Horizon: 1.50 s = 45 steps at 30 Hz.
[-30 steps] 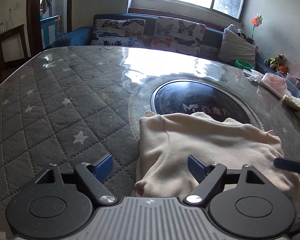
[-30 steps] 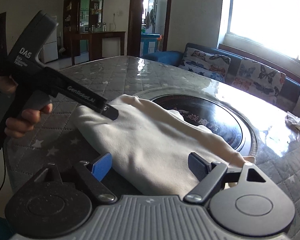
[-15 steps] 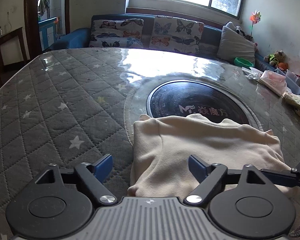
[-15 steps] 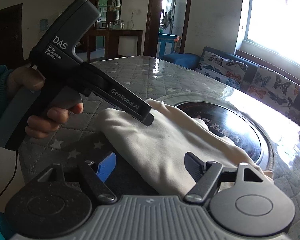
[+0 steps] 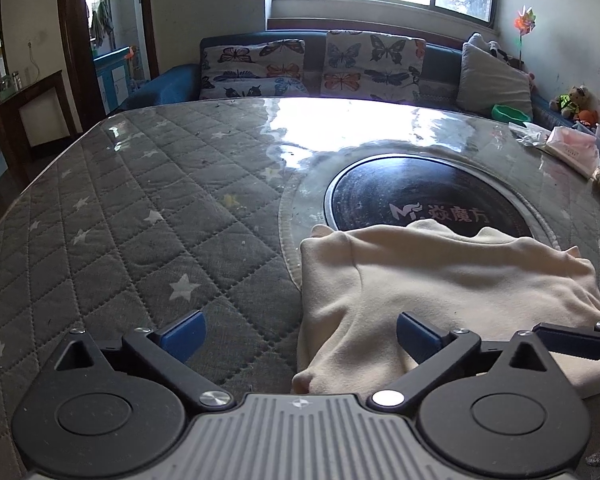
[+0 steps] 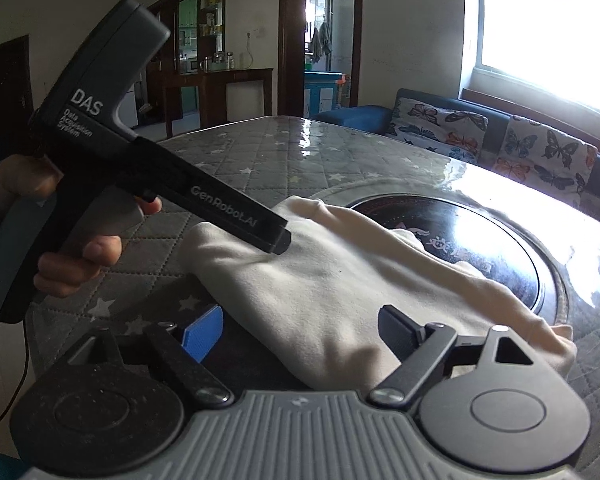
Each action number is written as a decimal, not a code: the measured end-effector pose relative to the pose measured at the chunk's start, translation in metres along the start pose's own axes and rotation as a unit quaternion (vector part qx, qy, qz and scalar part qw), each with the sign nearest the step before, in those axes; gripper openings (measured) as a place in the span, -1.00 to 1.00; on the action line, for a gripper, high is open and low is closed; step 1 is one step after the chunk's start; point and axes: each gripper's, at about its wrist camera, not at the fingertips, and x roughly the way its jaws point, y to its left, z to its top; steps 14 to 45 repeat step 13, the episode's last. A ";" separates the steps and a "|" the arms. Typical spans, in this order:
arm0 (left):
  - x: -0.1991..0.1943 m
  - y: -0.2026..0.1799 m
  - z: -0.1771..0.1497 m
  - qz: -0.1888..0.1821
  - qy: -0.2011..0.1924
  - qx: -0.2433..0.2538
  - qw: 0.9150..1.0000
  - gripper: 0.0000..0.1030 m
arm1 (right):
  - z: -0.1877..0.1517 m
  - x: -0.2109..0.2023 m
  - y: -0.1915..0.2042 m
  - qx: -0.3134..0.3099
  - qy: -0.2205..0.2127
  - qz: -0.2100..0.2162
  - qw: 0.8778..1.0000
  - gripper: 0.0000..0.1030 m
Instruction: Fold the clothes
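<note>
A cream garment [image 5: 440, 280] lies folded in a flat bundle on the quilted grey table, partly over the black round inset. It also shows in the right wrist view [image 6: 340, 280]. My left gripper [image 5: 300, 334] is open and empty, its jaws wide, hovering over the garment's near left corner. My right gripper [image 6: 300, 326] is open and empty, its jaws wide over the garment's near edge. The left gripper's body [image 6: 160, 184], held by a hand, shows in the right wrist view above the garment's left end.
The quilted table cover [image 5: 140, 220] stretches left. A black round inset [image 5: 420, 200] sits mid-table. Bags and packets [image 5: 572, 152] lie at the far right edge. A sofa with butterfly cushions [image 5: 320, 68] stands behind the table.
Both grippers have drawn back and up from the garment. The left gripper has risen and tilted above the garment's left end. The garment has stayed flat.
</note>
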 end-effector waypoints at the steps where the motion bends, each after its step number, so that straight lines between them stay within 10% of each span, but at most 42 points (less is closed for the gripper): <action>1: 0.001 0.000 0.000 0.000 0.001 -0.001 1.000 1.00 | -0.001 0.001 -0.001 0.002 0.001 0.002 1.000 0.72; 45: 0.004 0.002 0.000 0.004 0.009 -0.014 1.000 1.00 | -0.008 0.009 -0.008 0.009 0.006 0.021 1.000 0.96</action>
